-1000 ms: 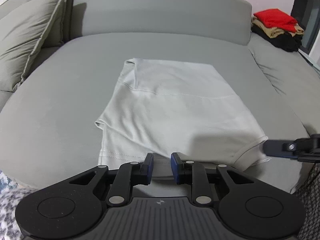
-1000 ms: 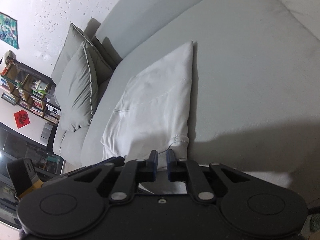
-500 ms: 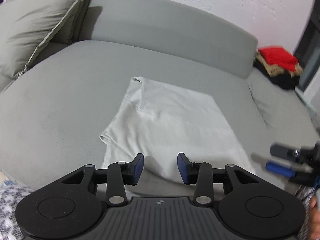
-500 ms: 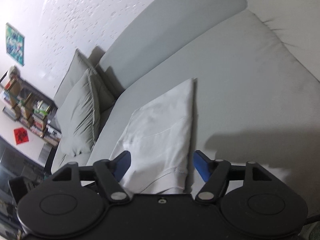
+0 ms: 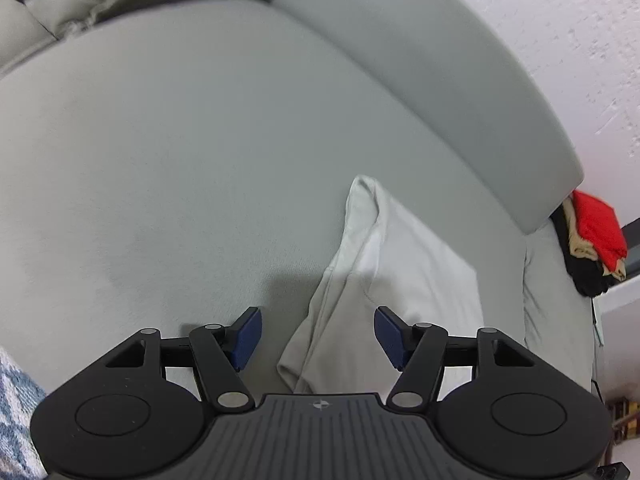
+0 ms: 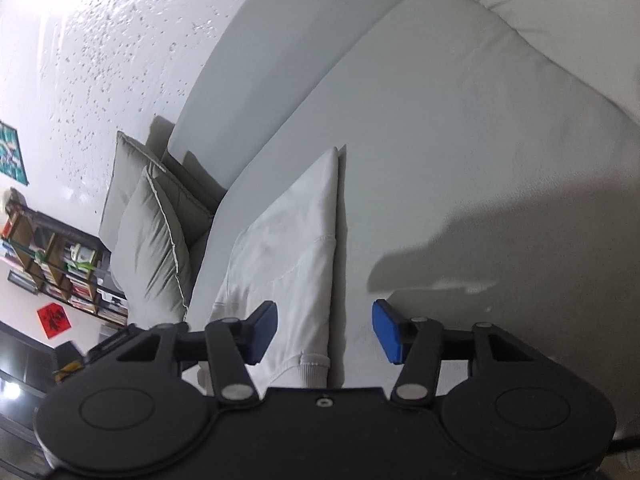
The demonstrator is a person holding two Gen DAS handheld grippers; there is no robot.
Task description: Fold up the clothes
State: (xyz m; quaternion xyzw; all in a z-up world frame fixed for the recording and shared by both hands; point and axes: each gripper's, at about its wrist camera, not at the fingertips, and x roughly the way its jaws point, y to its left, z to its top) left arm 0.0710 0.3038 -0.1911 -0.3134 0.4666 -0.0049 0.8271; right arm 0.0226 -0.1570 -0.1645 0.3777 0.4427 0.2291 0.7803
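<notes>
A pale grey-white garment [image 5: 400, 264] lies folded flat on the grey sofa seat [image 5: 180, 152]. My left gripper [image 5: 318, 338] is open and empty, hovering over the garment's near left edge, its blue pads apart on either side of a fabric fold. In the right wrist view the same garment [image 6: 296, 240] runs away from me, with a ribbed cuff [image 6: 314, 370] at the near end. My right gripper [image 6: 324, 332] is open and empty above the garment's near right edge.
A stack of folded red, tan and black clothes [image 5: 592, 240] sits at the sofa's far right end. Grey cushions [image 6: 156, 232] lean at the left end, with a bookshelf [image 6: 52, 272] beyond. The sofa backrest [image 5: 440, 52] runs behind the garment.
Both grippers went from shut at the garment's near edge to wide open and let the cloth go. The left gripper swung left and tilted; the right one lifted slightly.
</notes>
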